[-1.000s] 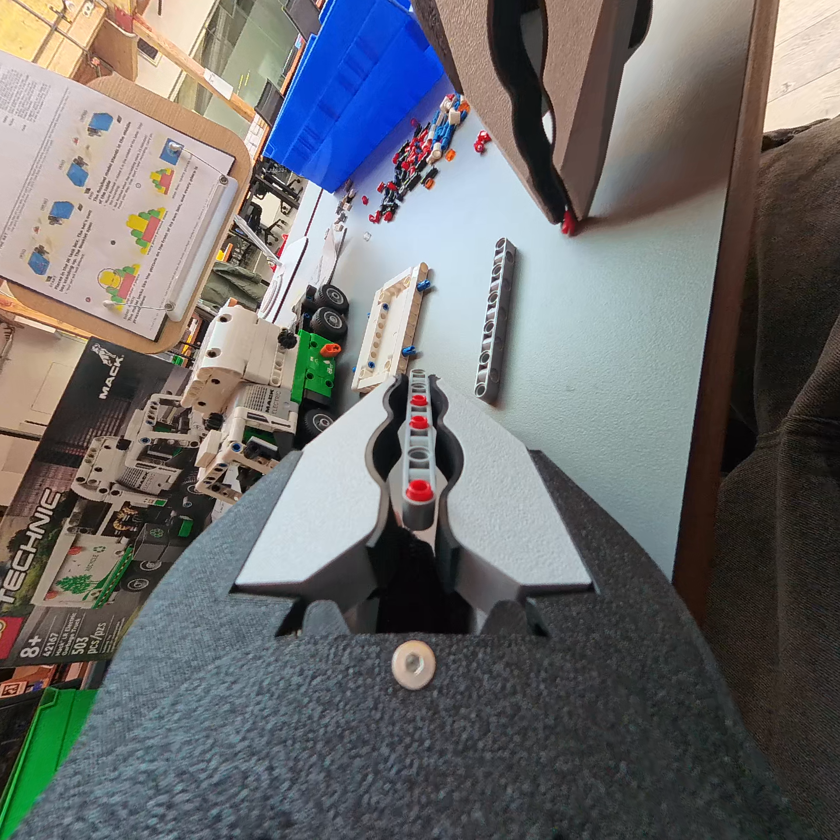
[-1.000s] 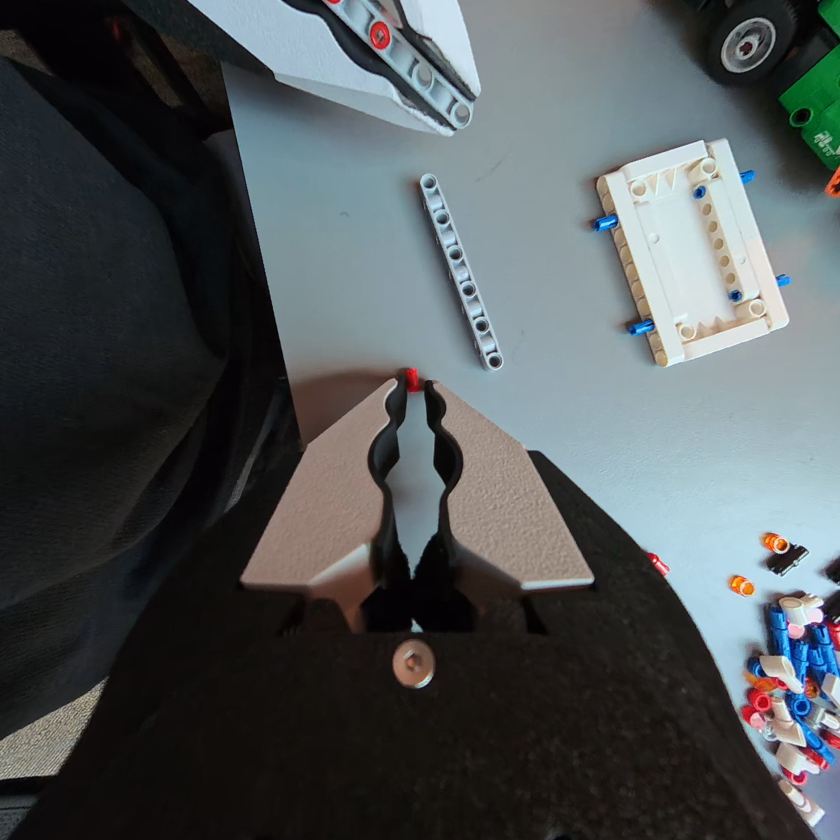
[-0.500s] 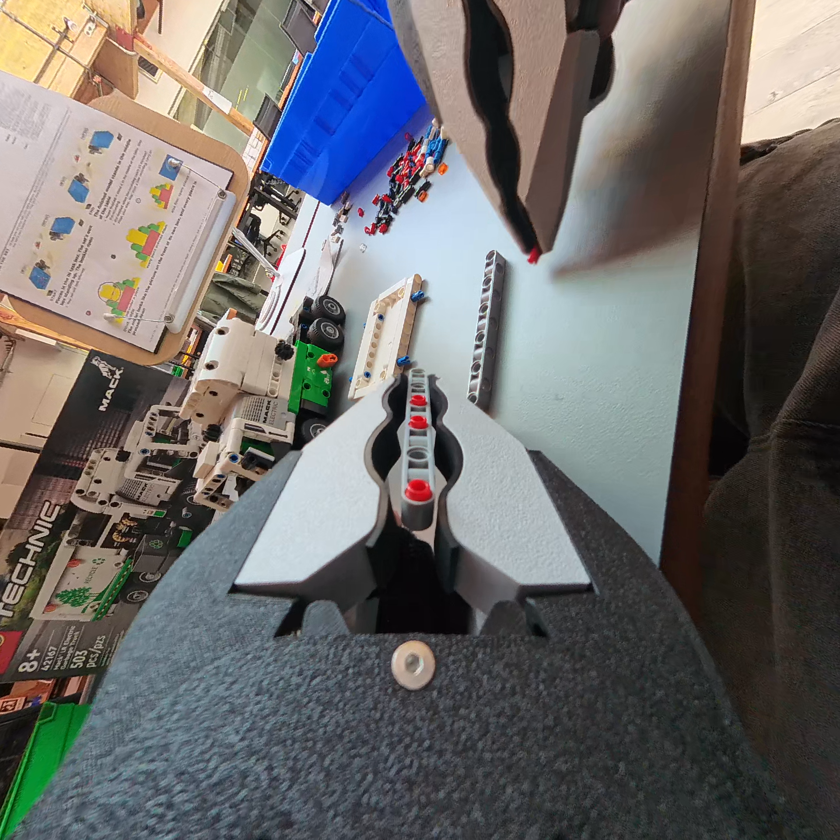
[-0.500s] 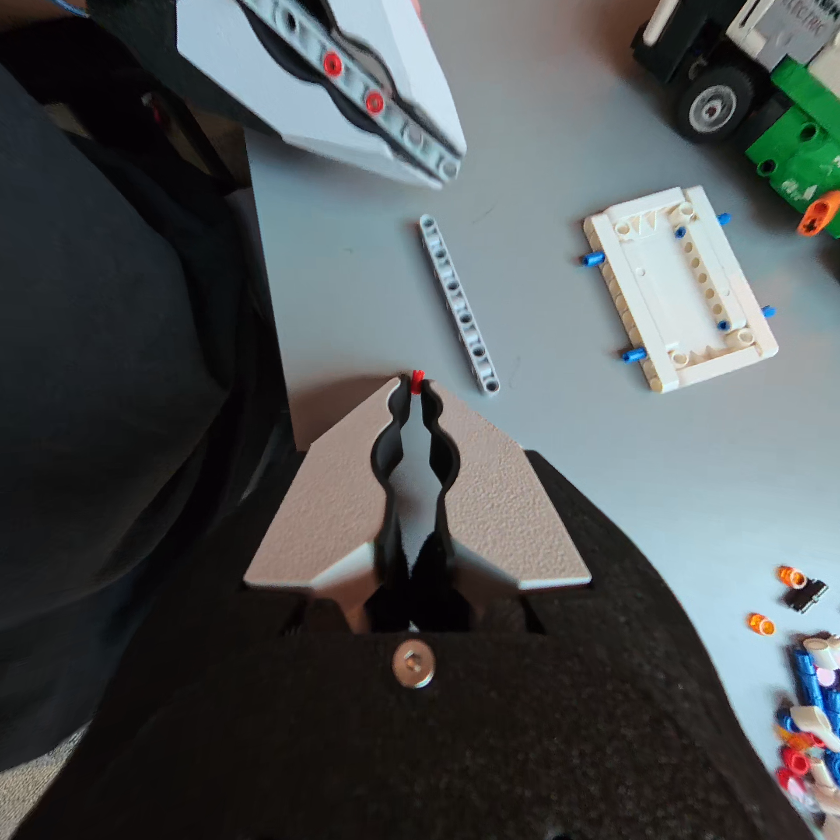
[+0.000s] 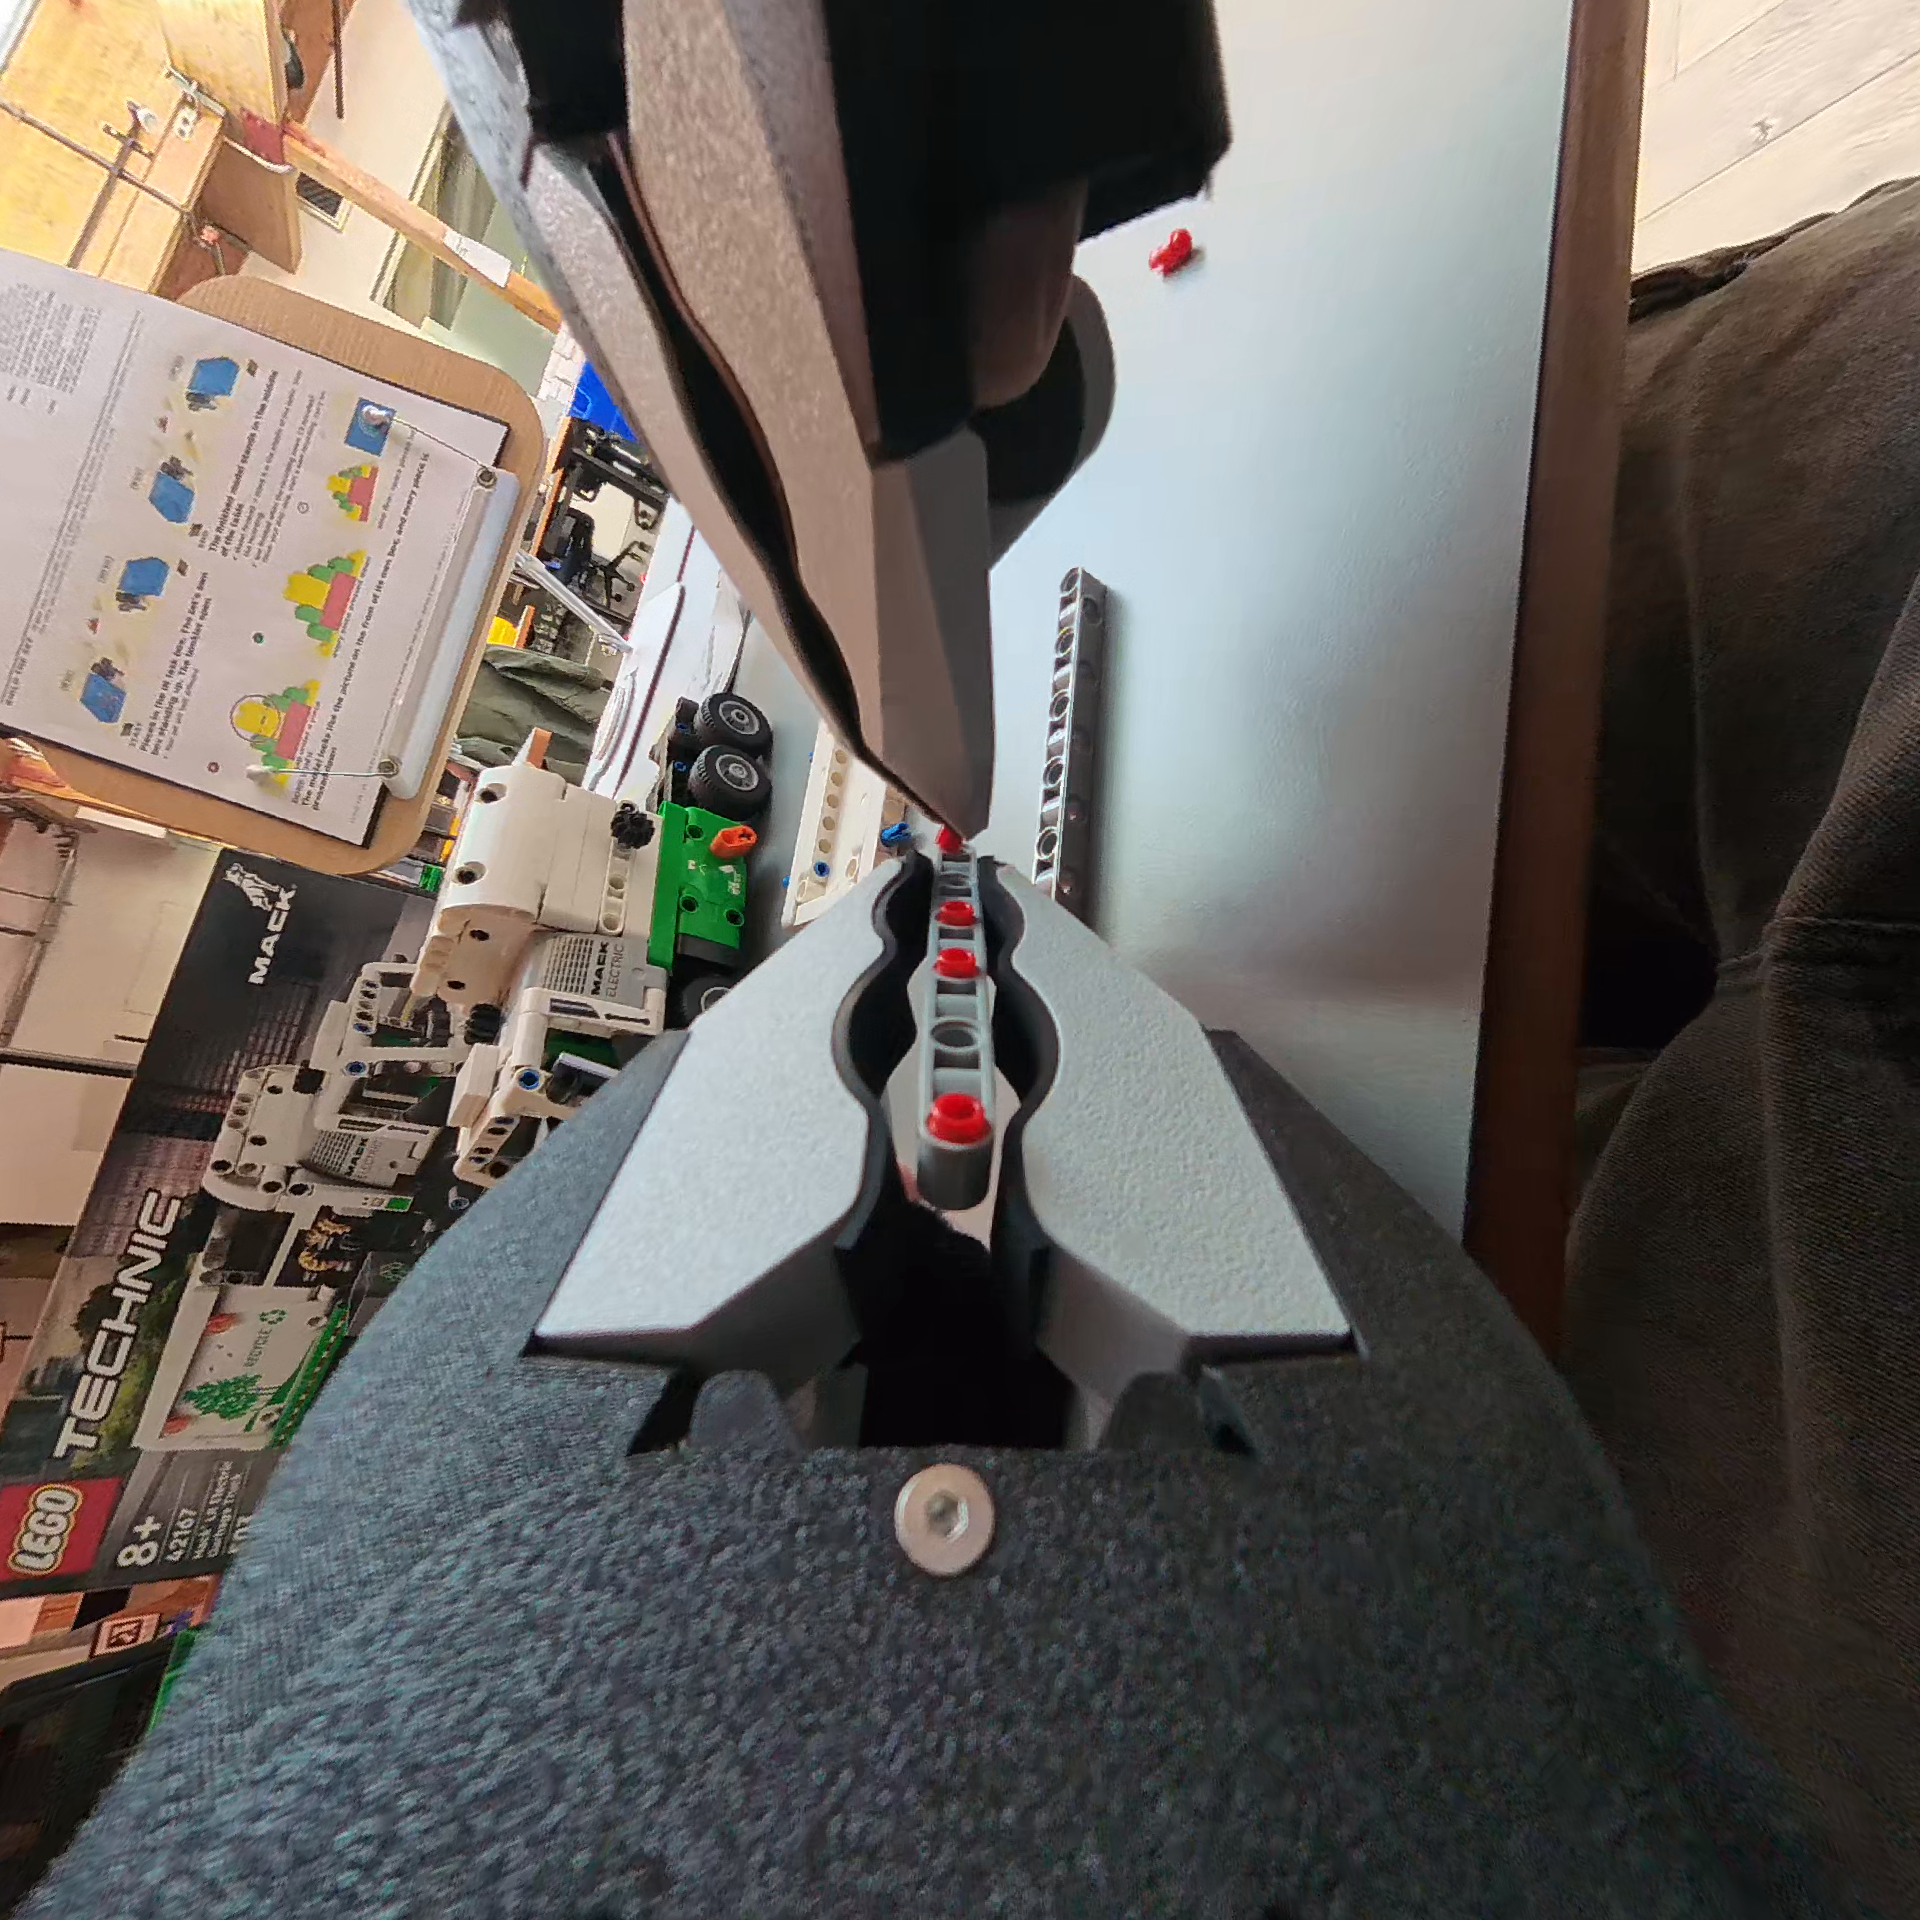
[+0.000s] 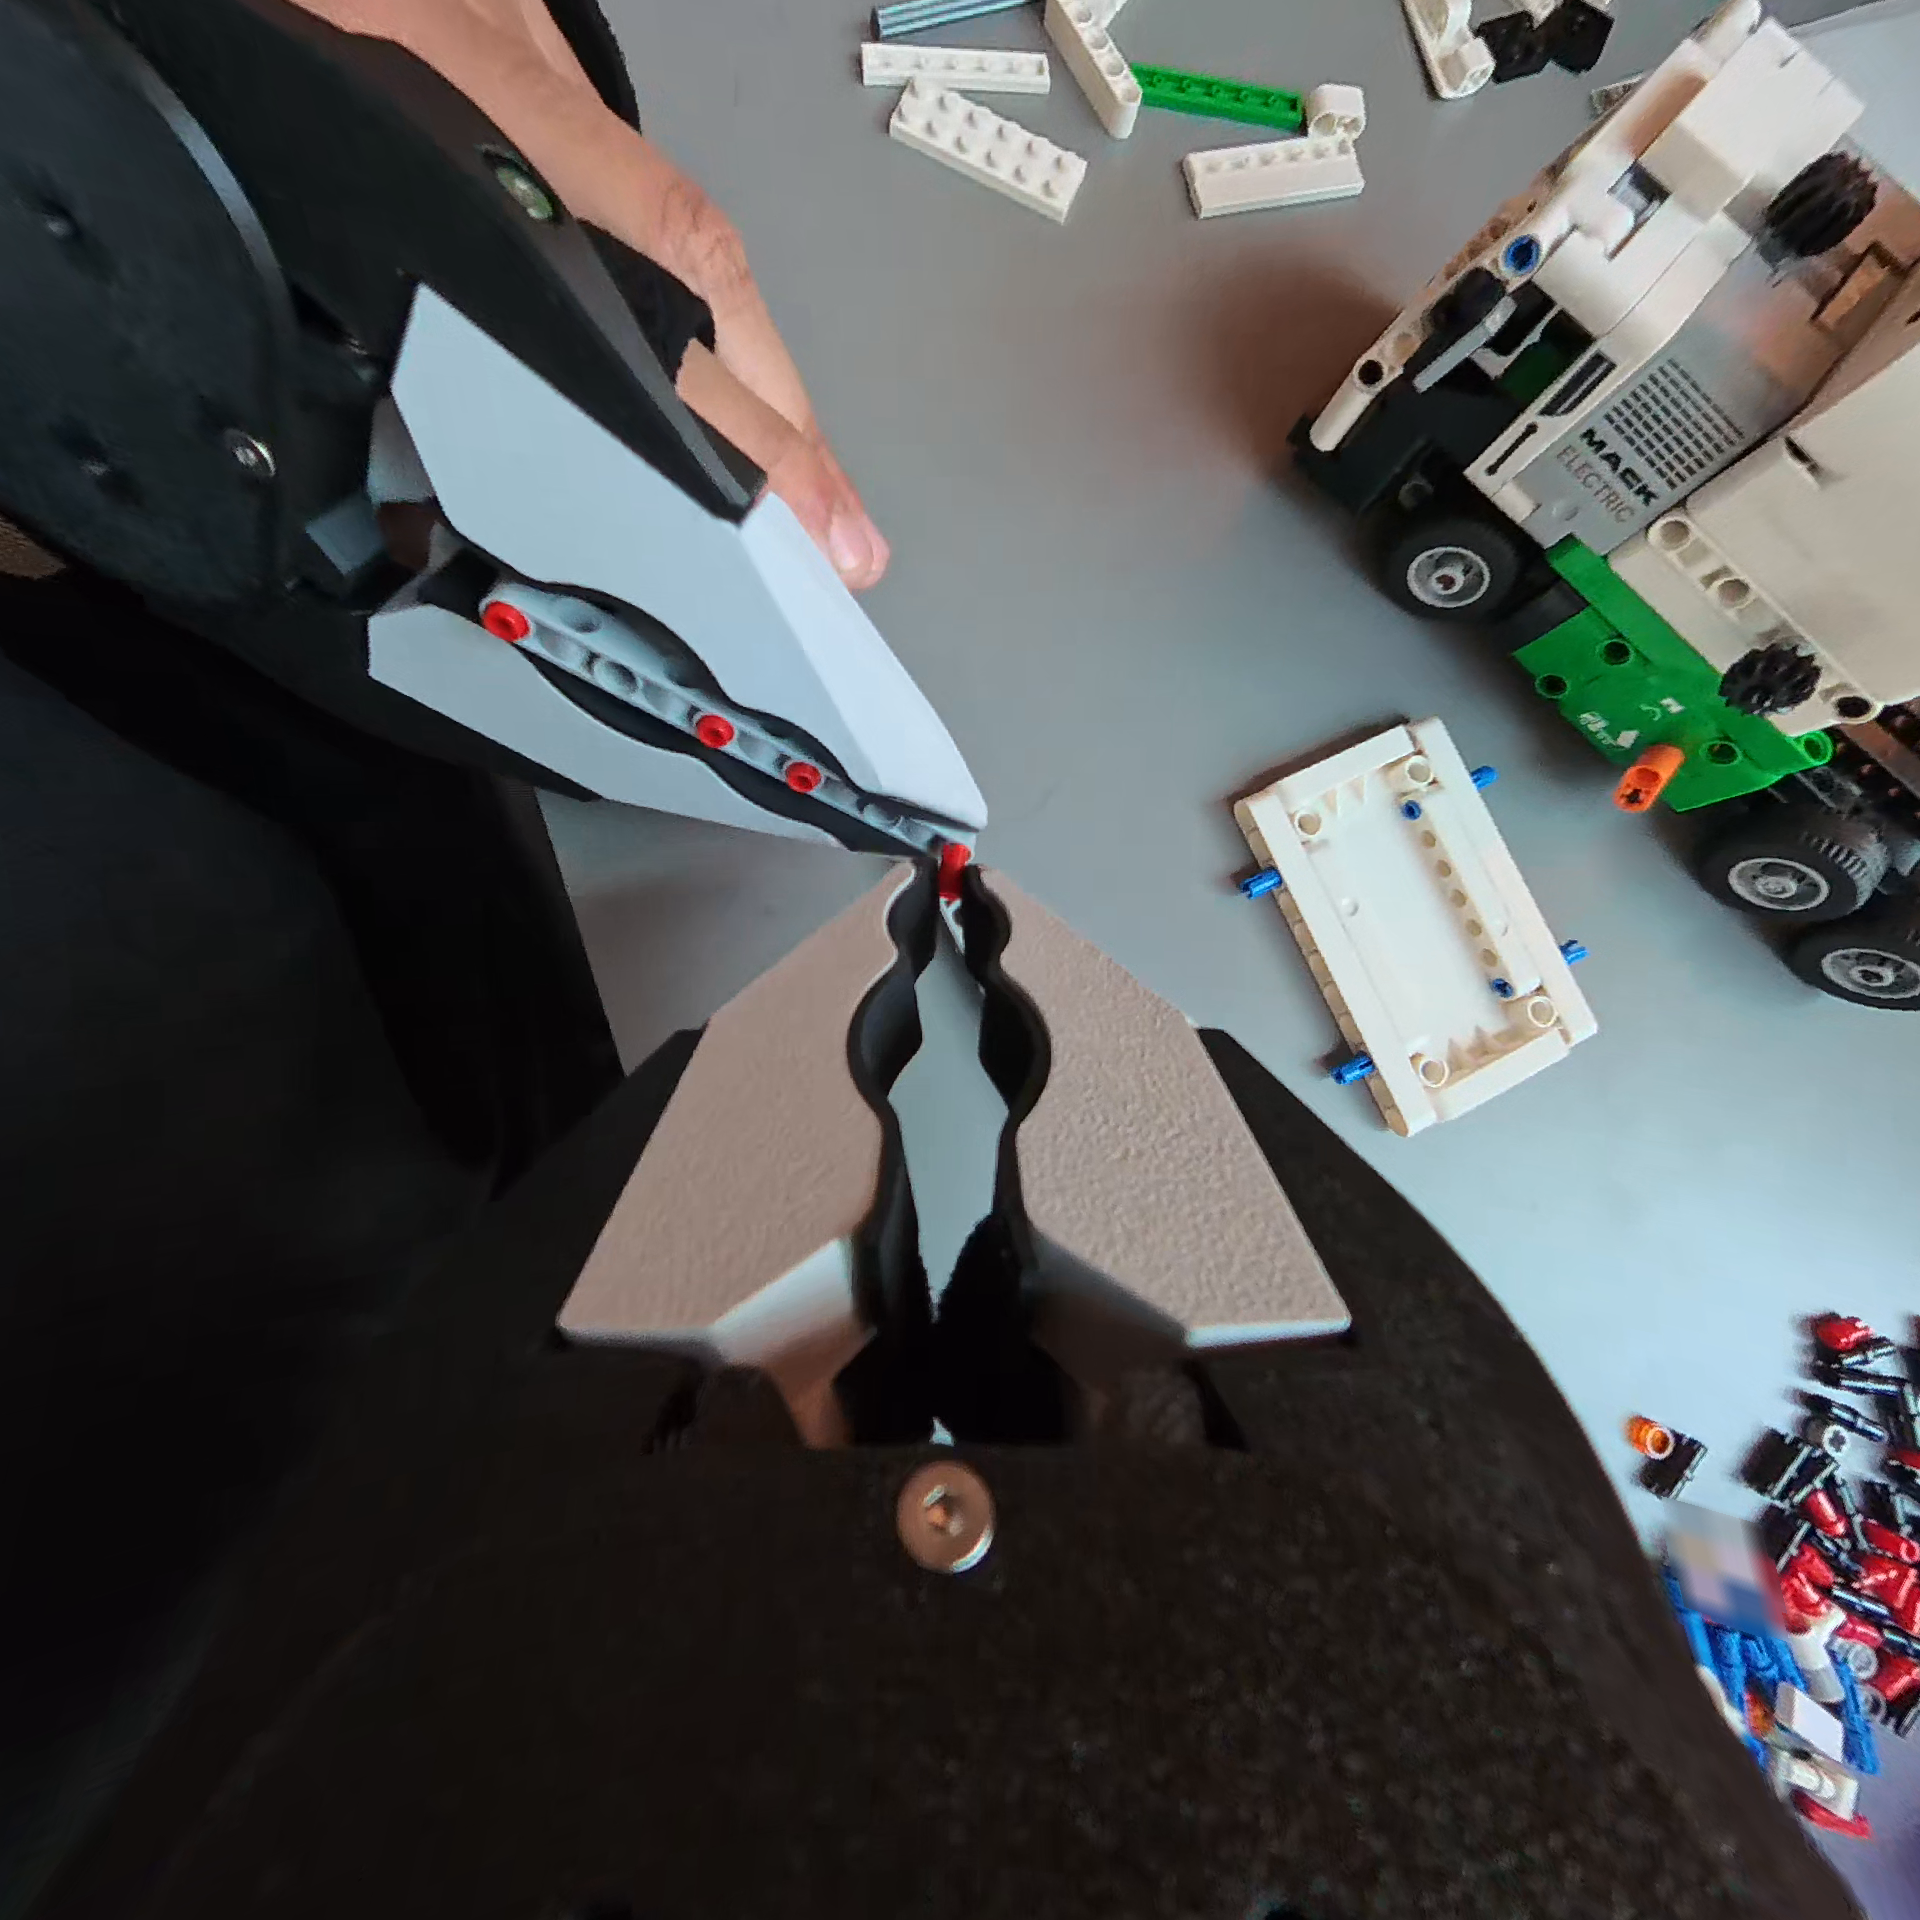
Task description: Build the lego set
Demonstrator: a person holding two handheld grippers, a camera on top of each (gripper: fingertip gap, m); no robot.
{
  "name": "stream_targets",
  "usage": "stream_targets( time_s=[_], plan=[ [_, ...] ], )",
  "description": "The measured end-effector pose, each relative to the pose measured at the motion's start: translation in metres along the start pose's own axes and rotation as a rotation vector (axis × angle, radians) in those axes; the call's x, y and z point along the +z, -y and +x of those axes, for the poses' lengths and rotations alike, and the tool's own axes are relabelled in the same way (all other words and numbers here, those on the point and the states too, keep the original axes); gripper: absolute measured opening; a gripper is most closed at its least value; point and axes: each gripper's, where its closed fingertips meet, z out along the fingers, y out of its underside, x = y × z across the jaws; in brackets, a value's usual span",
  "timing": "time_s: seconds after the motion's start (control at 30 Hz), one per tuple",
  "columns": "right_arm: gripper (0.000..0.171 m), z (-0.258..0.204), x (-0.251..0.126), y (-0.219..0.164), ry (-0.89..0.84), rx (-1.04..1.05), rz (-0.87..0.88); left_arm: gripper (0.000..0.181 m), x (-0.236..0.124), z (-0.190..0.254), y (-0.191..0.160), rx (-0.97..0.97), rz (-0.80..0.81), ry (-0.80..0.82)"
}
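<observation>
My left gripper [image 5: 954, 868] is shut on a grey holed beam [image 5: 956, 1039] that carries three red pins [image 5: 957, 1117]; the beam lies lengthwise between the jaws. My right gripper [image 6: 943, 878] is shut on a small red pin [image 6: 951, 860] at its tips. The two grippers meet tip to tip: the red pin [image 5: 945, 837] touches the far end of the beam [image 6: 665, 701]. The right gripper shows from above in the left wrist view [image 5: 925, 800], the left gripper at upper left in the right wrist view [image 6: 961, 831].
A second grey beam [image 5: 1070, 727] lies on the grey table [image 5: 1299, 623]. A white panel with blue pins [image 6: 1413, 920] and the white-green truck [image 6: 1662, 499] stand to the right. Loose white and green pieces [image 6: 1112, 104] lie at the back, a small-parts pile [image 6: 1849, 1538] at right. A set box [image 5: 208, 1195] and clipboard [image 5: 260, 561] are left.
The two grippers have come together above the table. The right gripper's red pin, apart from the beam before, now touches the end of the beam held by the left gripper.
</observation>
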Motion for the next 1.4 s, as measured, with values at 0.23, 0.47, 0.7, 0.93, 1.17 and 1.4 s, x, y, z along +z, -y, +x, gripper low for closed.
stream_targets(
  time_s=[0.23, 0.47, 0.7, 0.93, 1.17, 1.4],
  plan=[
    [0.003, -0.001, 0.003, -0.003, 0.003, -0.003, -0.056, 0.007, 0.001, 0.001, -0.001, 0.039, -0.013, 0.012],
    [0.003, -0.003, 0.006, -0.005, 0.073, 0.145, -0.074, 0.007, 0.003, 0.003, -0.003, 0.167, -0.048, 0.065],
    [0.003, -0.004, 0.005, -0.002, 0.078, 0.109, -0.044, 0.007, 0.001, 0.002, 0.000, 0.164, -0.034, 0.073],
    [0.002, -0.008, -0.002, -0.001, 0.095, -0.127, 0.012, 0.006, -0.002, 0.004, 0.008, 0.075, 0.042, 0.008],
    [0.002, -0.012, 0.001, -0.007, 0.174, -0.232, -0.028, 0.006, -0.001, 0.011, 0.009, 0.057, 0.047, -0.047],
    [0.003, -0.013, -0.005, 0.003, 0.375, -0.023, 0.117, 0.007, -0.006, 0.003, 0.013, -0.040, 0.097, -0.057]
  ],
)
